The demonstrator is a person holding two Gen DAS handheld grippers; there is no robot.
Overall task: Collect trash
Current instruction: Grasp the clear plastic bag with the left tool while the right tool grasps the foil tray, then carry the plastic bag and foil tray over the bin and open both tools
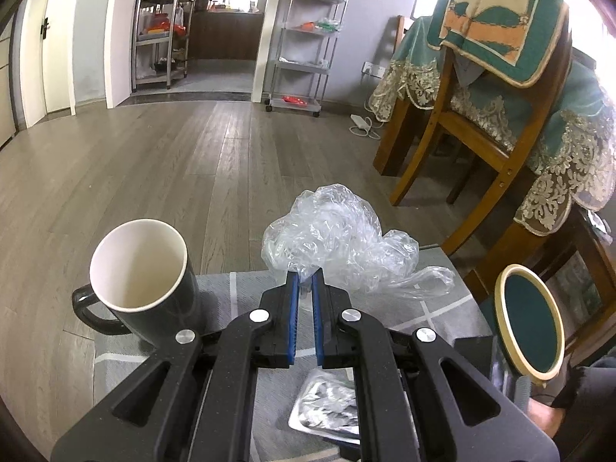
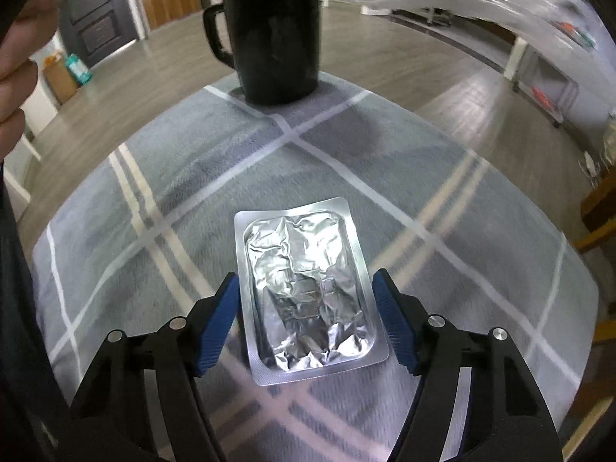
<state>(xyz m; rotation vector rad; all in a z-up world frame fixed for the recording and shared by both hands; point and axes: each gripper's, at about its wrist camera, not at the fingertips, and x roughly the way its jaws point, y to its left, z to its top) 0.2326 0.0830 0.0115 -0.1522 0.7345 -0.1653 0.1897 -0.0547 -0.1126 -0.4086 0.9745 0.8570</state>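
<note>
Left side first: your left tool [image 1: 304, 283] is pinched nearly closed on a fold of the crumpled clear plastic bag [image 1: 335, 233], and the bulk of the bag billows out beyond the blue pads, above the grey plaid cloth covering the tabletop [image 1: 415, 308]. That piece of trash looks collected and in hand, though from this view you cannot tell whether the bag's far tail touches the cloth or hangs free of it. The black mug [image 1: 140, 269] stands upright just left of the tool, empty and white inside; it reads as tableware, not trash, so leave it. A round teal-faced object with a pale rim [image 1: 529, 323] sits at the right edge of that view; what it is stays unclear. Moving right: your right tool [image 2: 306, 323] stands wide, jaws apart on either side of the flat foil blister pack [image 2: 304, 292], which lies on the cloth. The pads bracket its long edges, the left pad very near the edge, but nothing is gripped yet. So the count, as far as these views show: one item secured, one lined up and still on the tabletop. No bin or trash container is visible in either view, so deposit of both pieces remains ahead.
</note>
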